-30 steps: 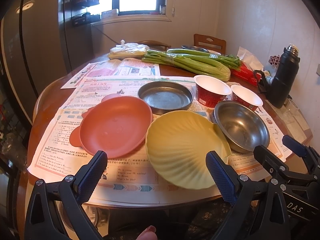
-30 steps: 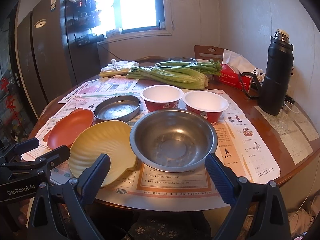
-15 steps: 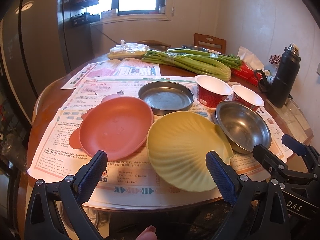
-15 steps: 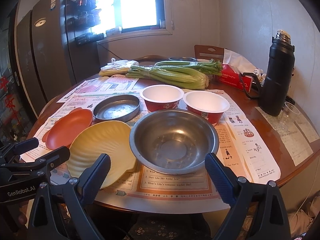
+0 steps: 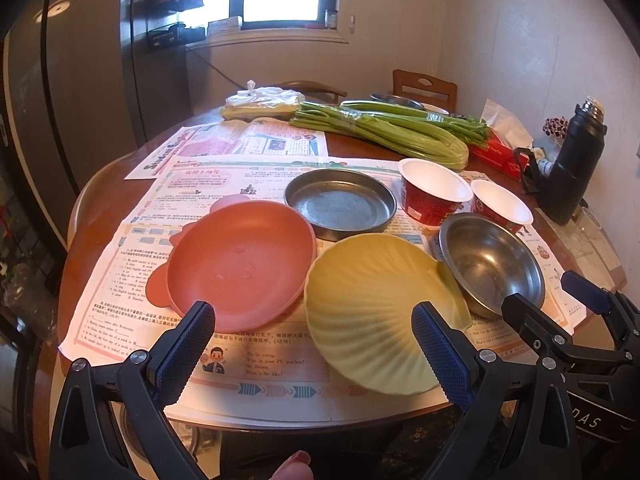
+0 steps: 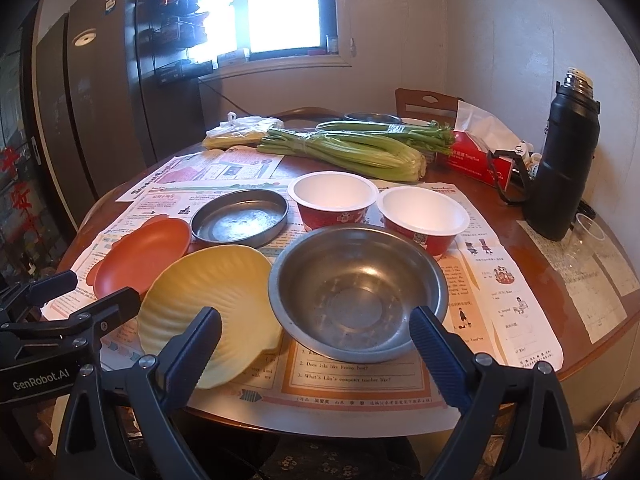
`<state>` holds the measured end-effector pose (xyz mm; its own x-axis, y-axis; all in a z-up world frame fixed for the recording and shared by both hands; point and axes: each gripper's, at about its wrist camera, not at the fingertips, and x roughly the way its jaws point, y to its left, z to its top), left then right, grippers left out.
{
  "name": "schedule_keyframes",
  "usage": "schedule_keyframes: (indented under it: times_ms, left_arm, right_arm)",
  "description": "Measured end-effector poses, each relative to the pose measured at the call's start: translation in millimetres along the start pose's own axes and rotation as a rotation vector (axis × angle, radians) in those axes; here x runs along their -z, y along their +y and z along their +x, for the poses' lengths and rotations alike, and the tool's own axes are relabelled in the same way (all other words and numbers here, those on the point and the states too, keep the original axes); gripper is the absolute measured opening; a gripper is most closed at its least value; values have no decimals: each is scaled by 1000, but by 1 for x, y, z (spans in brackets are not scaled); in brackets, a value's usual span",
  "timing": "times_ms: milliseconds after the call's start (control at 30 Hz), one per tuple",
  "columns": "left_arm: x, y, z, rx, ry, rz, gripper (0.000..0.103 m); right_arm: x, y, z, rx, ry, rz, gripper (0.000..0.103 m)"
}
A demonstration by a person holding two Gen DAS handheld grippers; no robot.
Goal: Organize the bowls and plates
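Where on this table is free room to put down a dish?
Free: the newspaper right of the steel bowl, before the black flask; also the pink sheet left of the celery. Crowded: the middle, around the yellow shell plate.

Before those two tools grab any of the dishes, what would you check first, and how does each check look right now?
1. Left tool open and holding nothing: ok.
2. Right tool open and holding nothing: ok.
3. Yellow shell plate free to lift: not ok, its right edge seems to overlap the rim of the steel bowl.
4. Dishes empty: ok for the orange plate, the flat steel pan and both red paper bowls.
5. The two tools apart from each other: ok, they sit side by side without touching.
6. Newspaper lying flat under the dishes: ok.
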<state>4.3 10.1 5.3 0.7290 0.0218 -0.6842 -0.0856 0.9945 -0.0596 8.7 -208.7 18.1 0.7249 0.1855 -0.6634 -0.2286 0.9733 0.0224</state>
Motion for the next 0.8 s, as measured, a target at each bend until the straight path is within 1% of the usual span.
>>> schedule_keyframes:
  times_ms: [233, 400, 667, 800]
  left_arm:
    - [-9, 13, -2, -18, -5, -26, 99]
    - [-17, 28, -3, -40, -10, -50, 99]
    - [-27, 65, 6, -97, 3, -110, 99]
    - [-29, 87, 12, -120, 12, -150, 99]
  right_arm:
    - [-13, 12, 2, -29, -3, -23, 95]
    - [-28, 24, 6, -69, -7, -39, 95]
    - [-54, 51, 20, -119, -12, -95, 95]
    - [-68, 68, 34, -161, 7, -119, 95]
